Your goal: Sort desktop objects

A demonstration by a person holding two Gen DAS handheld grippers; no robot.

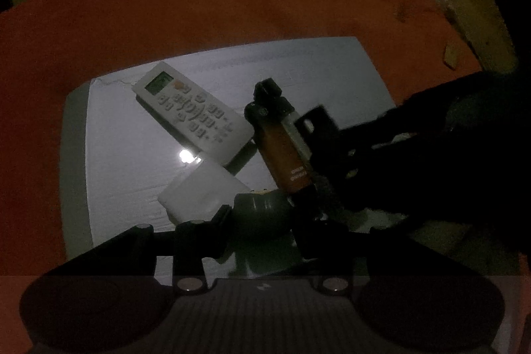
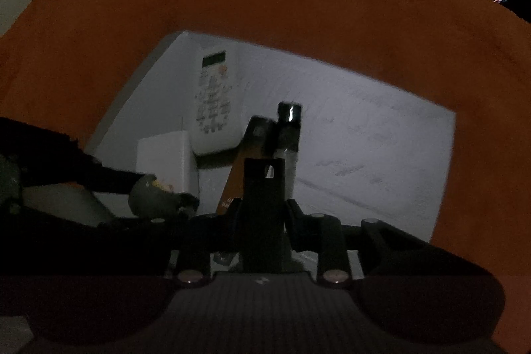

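Observation:
A white board [image 1: 132, 168] lies on an orange cloth [image 1: 199, 5]. On it rest a white remote [image 1: 190, 110], tilted, and a white box [image 1: 202, 191] close to me. My left gripper [image 1: 262, 216] is shut on a grey round roll [image 1: 262, 204] with a yellow patch; the same roll [image 2: 152, 193] shows at the left of the right wrist view. An orange bottle [image 1: 282, 151] with a black cap lies slanted beside the remote. My right gripper [image 2: 264, 211] is shut on that bottle [image 2: 232, 184], reaching in from the right of the left wrist view.
The scene is very dark. A pale wooden frame [image 1: 478, 5] stands off the cloth's far right corner, with a small wooden scrap [image 1: 451, 55] near it. The right half of the board [image 2: 381, 138] carries nothing.

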